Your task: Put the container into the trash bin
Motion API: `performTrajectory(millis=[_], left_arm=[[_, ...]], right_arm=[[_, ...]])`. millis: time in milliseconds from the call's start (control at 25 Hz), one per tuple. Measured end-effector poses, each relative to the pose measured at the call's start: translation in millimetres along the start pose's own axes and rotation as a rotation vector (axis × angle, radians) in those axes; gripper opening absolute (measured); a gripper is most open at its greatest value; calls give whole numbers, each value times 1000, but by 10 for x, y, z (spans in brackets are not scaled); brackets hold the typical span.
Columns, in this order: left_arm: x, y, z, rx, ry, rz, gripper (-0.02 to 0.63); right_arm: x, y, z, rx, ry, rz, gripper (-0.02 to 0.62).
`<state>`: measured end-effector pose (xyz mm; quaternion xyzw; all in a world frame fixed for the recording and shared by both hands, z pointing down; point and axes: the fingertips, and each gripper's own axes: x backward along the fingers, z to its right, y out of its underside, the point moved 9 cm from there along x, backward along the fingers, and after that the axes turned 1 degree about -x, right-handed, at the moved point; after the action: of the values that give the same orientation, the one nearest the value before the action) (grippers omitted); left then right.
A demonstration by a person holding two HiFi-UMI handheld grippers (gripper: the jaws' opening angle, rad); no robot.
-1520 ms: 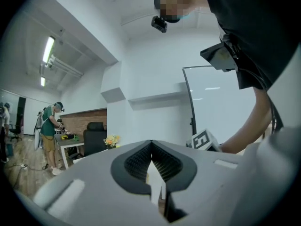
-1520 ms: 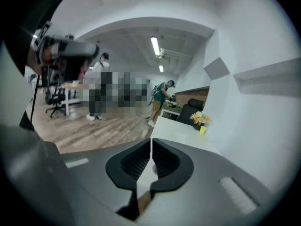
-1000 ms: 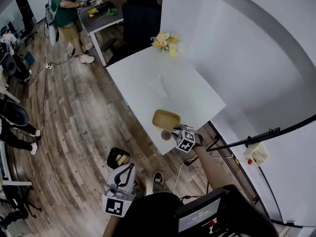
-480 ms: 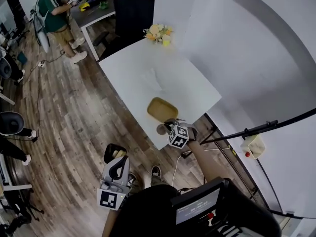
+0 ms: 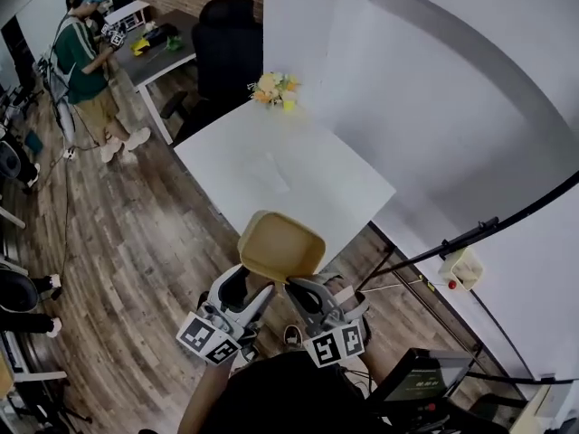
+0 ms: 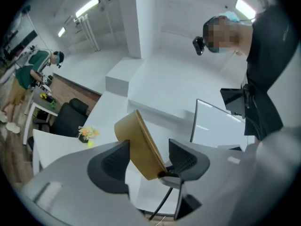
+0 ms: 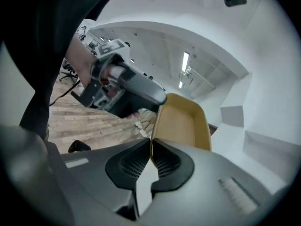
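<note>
The container (image 5: 280,242) is a shallow tan tray, held up in the air off the white table (image 5: 271,165). My right gripper (image 5: 315,298) is shut on its near rim; the right gripper view shows the thin rim pinched between the pads (image 7: 164,161), with the container (image 7: 181,124) standing beyond. My left gripper (image 5: 249,289) is beside it, and its jaws are opening. In the left gripper view the container (image 6: 141,147) stands edge-on between these spread jaws, with the pads off it. The left gripper (image 7: 124,91) also shows in the right gripper view. The trash bin is hidden.
A small bunch of flowers (image 5: 274,89) sits at the table's far corner, with a black office chair (image 5: 226,43) behind it. A person (image 5: 86,70) stands at a desk (image 5: 154,48) at the far left. A stand with a dark boom (image 5: 452,242) is at the right.
The right gripper has lifted the container off the table and up towards me. The left gripper rose from beside the floor bin and its jaws opened around the container. The bin went out of sight.
</note>
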<state>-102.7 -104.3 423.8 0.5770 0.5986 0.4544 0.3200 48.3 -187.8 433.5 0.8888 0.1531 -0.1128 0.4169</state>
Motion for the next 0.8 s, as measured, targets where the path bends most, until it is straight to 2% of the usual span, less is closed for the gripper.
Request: performTrajectory(millis=[120, 240, 360, 480, 600, 680, 760, 800], left_arm=[[-67, -87, 28, 30, 42, 73, 250], [-54, -112, 5, 63, 62, 109, 258], [-73, -119, 25, 87, 112, 125, 272], [-94, -118, 59, 116, 151, 135, 271], [-76, -96, 31, 166, 154, 139, 244], [-52, -79, -5, 190, 141, 134, 234], [-18, -78, -51, 166, 114, 125, 199], [3, -89, -74, 142, 106, 120, 140]], right_arm=[[137, -167, -8, -3, 77, 38, 34], [218, -243, -22, 35, 129, 47, 33], [257, -266, -73, 101, 131, 45, 34], [276, -290, -135, 125, 113, 55, 34], [274, -314, -202, 106, 63, 64, 35], [259, -296, -272, 87, -36, 69, 55], [277, -277, -339, 101, -113, 81, 52], [307, -269, -339, 92, -127, 91, 50]])
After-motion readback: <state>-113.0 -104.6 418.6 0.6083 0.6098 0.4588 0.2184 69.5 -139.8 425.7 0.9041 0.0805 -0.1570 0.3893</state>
